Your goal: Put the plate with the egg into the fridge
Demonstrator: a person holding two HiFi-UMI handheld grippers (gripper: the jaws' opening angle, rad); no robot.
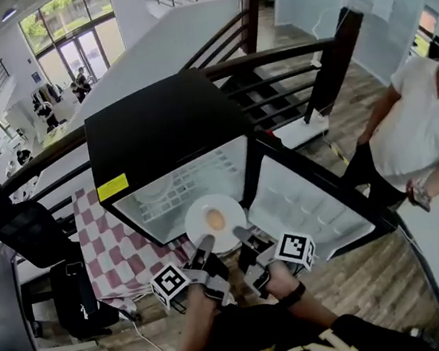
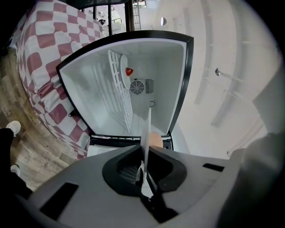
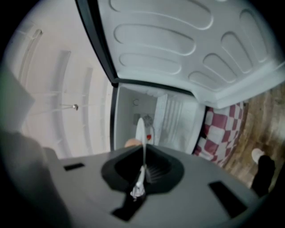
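The left gripper [image 1: 203,245] and right gripper [image 1: 243,236] had jaws clamped shut on the near rim of the stiff, probably ceramic round white plate [image 1: 196,213], its loose tan egg [image 1: 216,219] just ahead likely to roll.

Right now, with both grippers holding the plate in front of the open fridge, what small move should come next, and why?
Probably ease the plate forward, kept level, into the fridge. The left gripper and right gripper both have their jaws shut on its near rim. The egg lies loose at its middle. The door stands open, and the plate hangs just before the opening.
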